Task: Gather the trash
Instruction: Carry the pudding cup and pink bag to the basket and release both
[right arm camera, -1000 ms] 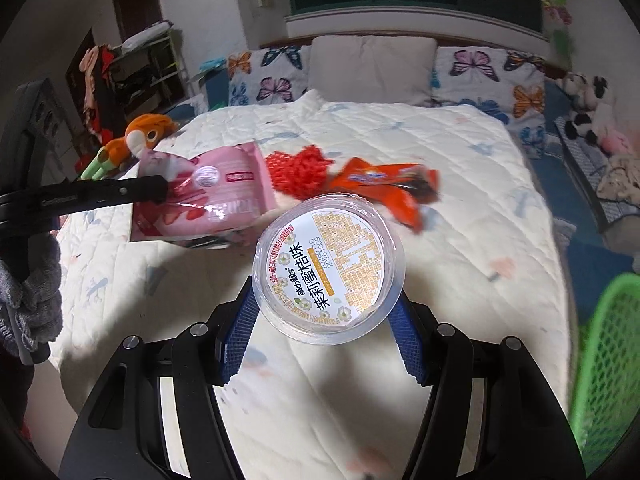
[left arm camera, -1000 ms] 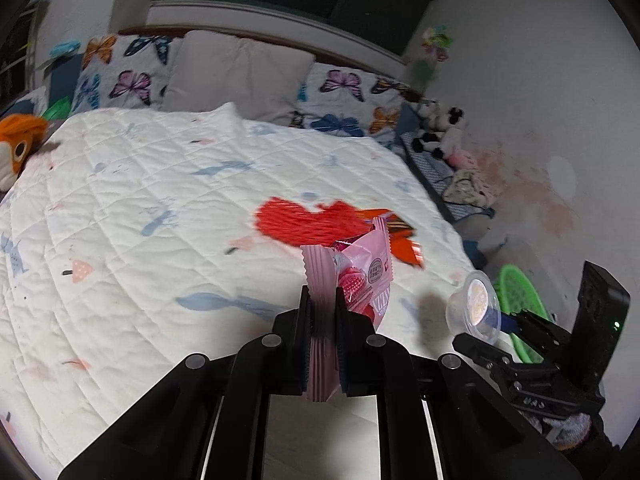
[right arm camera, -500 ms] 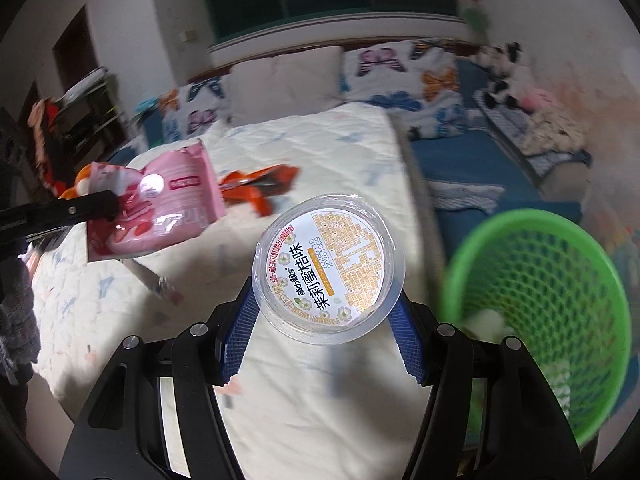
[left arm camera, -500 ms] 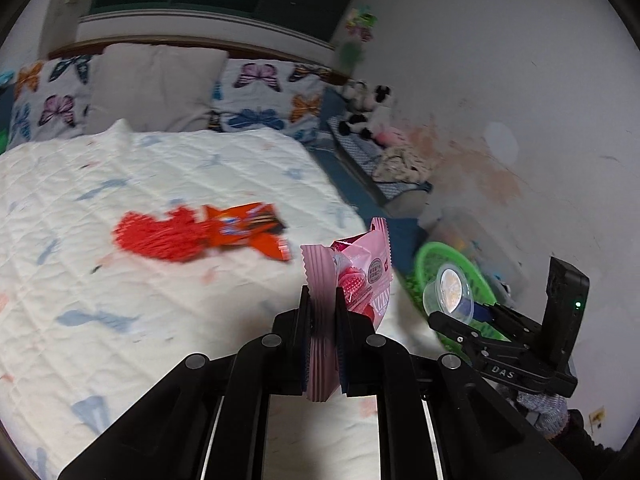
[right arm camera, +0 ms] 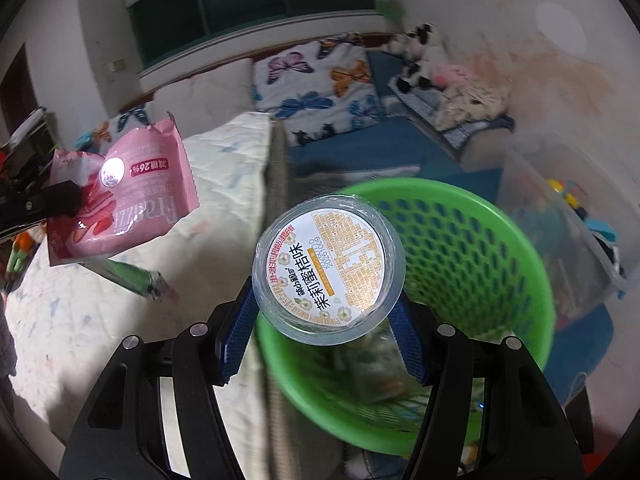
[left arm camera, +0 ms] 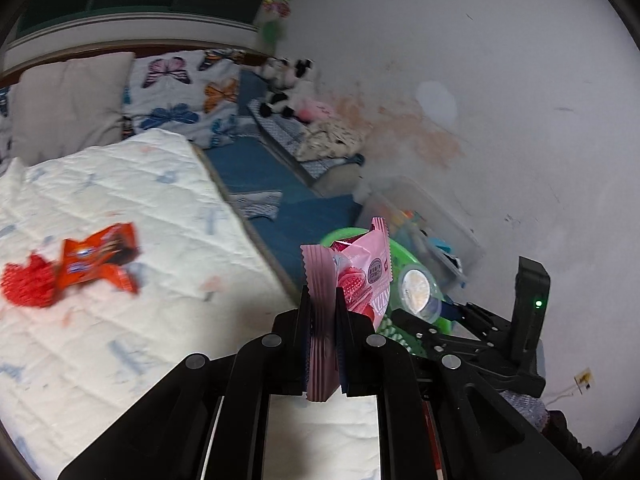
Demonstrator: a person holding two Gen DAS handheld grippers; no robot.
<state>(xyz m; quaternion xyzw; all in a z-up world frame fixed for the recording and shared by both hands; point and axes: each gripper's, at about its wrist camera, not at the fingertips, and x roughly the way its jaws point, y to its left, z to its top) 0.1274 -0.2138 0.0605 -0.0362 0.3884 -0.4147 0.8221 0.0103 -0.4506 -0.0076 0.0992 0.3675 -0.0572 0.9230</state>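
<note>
My left gripper (left arm camera: 322, 308) is shut on a pink snack wrapper (left arm camera: 356, 276), held in the air above the bed's right edge; the wrapper also shows in the right wrist view (right arm camera: 124, 196). My right gripper (right arm camera: 326, 308) is shut on a clear plastic cup with a printed lid (right arm camera: 328, 268), held over the near rim of the green mesh basket (right arm camera: 460, 248). In the left wrist view the cup (left arm camera: 416, 290) and the basket (left arm camera: 400, 256) sit just right of the wrapper. An orange wrapper (left arm camera: 98, 258) and red netting (left arm camera: 26, 284) lie on the white quilt (left arm camera: 120, 200).
A clear storage box (right arm camera: 560, 216) with small items stands beside the basket against the stained wall. Blue mats, stuffed toys (left arm camera: 288, 88) and butterfly pillows (left arm camera: 180, 92) lie beyond. A green wrapper (right arm camera: 136, 278) lies on the quilt near the bed edge.
Both grippers have swung right, away from the bed's middle toward the green basket. The cup now hangs over the basket's rim. Both still hold their items.
</note>
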